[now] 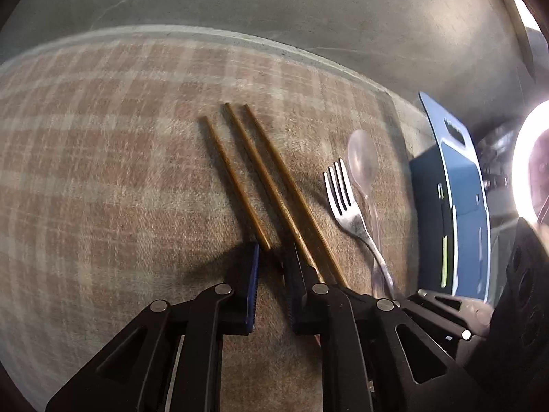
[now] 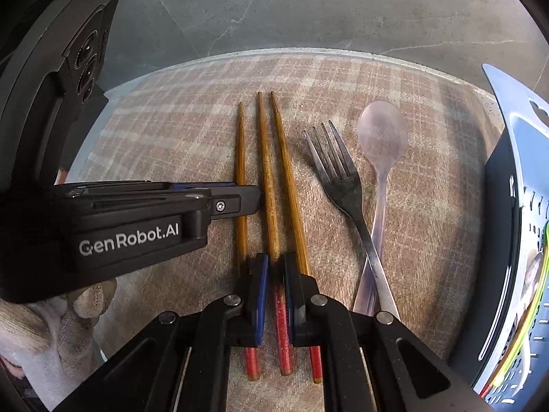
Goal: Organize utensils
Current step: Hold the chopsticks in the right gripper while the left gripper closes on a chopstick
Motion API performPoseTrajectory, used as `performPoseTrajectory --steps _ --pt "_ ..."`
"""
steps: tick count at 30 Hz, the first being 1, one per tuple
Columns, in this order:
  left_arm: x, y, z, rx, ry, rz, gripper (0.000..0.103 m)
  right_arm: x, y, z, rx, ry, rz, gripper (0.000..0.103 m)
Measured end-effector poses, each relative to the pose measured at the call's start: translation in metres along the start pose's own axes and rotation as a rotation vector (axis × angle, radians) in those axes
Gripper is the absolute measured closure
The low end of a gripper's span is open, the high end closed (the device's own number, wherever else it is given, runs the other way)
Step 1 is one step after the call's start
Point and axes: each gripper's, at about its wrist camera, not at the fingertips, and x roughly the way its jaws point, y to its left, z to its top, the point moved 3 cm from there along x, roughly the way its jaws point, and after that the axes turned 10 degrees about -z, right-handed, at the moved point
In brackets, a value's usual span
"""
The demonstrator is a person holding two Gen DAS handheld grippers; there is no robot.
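Note:
Three wooden chopsticks with red ends (image 2: 267, 178) (image 1: 260, 178) lie side by side on a plaid cloth (image 2: 171, 137). A metal fork (image 2: 343, 185) (image 1: 343, 206) crosses a translucent spoon (image 2: 382, 144) (image 1: 362, 161) to their right. My right gripper (image 2: 276, 267) has its jaws close around the middle chopstick. My left gripper (image 1: 272, 257) (image 2: 247, 195) reaches in from the left with its jaws around the leftmost chopstick, a narrow gap still between the pads.
A blue slotted utensil holder (image 2: 514, 240) (image 1: 459, 213) stands at the right edge of the cloth with some items inside. Grey stone floor (image 2: 308, 10) lies beyond the cloth. A gloved hand (image 2: 51, 326) shows at lower left.

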Motion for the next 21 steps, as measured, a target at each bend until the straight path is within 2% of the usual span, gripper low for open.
performPoseTrajectory --steps 4,8,12,17,21 --pt "-0.002 0.004 0.001 -0.041 -0.007 0.003 0.090 0.000 0.001 0.000 -0.003 -0.003 -0.014 0.094" --pt "-0.001 -0.004 0.000 0.015 -0.027 0.045 0.091 0.002 0.003 -0.001 0.013 -0.009 -0.018 0.094" --pt "-0.007 0.001 -0.001 0.025 -0.023 0.019 0.095 0.002 0.002 0.000 0.024 -0.003 -0.019 0.095" --pt "-0.015 0.010 -0.002 0.019 -0.019 0.025 0.097 0.003 0.002 0.000 0.030 -0.003 -0.016 0.095" --pt "-0.014 0.001 -0.005 0.077 -0.022 0.057 0.096 0.002 0.006 0.001 0.018 -0.009 -0.038 0.095"
